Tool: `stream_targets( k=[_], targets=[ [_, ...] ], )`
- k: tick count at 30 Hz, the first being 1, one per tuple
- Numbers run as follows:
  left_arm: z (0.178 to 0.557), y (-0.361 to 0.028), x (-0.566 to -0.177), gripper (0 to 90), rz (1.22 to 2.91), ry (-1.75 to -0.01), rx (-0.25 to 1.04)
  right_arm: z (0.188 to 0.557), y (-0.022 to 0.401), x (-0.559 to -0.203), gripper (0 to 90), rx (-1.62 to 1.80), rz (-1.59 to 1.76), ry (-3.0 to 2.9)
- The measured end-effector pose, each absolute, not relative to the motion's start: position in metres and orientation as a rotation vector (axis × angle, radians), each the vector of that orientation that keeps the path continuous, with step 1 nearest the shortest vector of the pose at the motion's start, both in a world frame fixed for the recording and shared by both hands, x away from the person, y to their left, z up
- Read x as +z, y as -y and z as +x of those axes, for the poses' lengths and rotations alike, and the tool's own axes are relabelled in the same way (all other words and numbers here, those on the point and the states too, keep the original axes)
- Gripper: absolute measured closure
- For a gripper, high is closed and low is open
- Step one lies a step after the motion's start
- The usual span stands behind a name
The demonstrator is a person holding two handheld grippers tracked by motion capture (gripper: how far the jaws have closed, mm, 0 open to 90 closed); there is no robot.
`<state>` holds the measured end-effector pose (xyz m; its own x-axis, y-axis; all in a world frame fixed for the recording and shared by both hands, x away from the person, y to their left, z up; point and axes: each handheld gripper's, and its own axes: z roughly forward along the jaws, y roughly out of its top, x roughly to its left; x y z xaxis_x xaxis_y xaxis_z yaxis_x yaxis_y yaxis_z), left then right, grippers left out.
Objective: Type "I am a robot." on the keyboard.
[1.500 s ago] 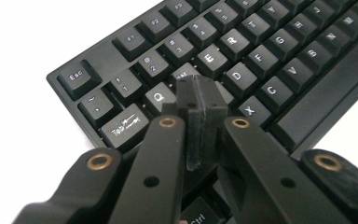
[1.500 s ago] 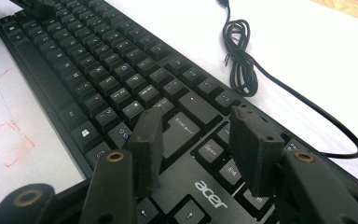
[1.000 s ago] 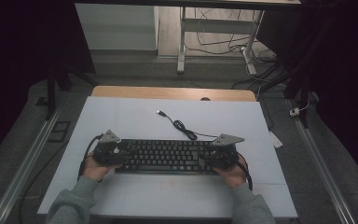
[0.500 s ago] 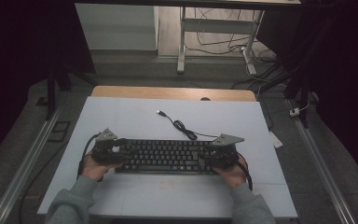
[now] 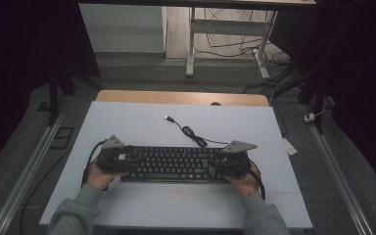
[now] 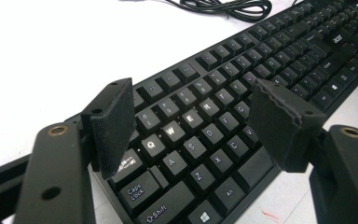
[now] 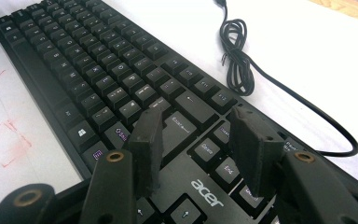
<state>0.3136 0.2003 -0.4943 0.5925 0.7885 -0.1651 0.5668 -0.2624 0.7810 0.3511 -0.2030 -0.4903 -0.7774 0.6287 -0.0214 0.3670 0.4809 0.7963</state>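
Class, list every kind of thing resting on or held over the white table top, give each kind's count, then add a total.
Keyboard: 1
Keyboard cable with plug: 1
Hand-held tools: 2 (left tool, right tool)
Total: 4
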Motion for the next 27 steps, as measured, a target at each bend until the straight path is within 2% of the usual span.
stream_targets(
  k=[18, 22, 27],
  targets=[
    [0.306, -0.175, -0.491, 32.8, 2.017, -0.981, 0.286, 0.351, 0.203, -0.49, 54.7, 1.191, 0.841, -2.418],
    [0.303, -0.169, -0.492, 36.9, 2.039, -0.945, 0.272, 0.351, 0.203, -0.49, 54.7, 1.194, 0.842, -2.416],
    [0.3, -0.158, -0.494, 46.7, 2.085, -0.898, 0.251, 0.351, 0.203, -0.49, 54.6, 1.189, 0.841, -2.418]
  ],
)
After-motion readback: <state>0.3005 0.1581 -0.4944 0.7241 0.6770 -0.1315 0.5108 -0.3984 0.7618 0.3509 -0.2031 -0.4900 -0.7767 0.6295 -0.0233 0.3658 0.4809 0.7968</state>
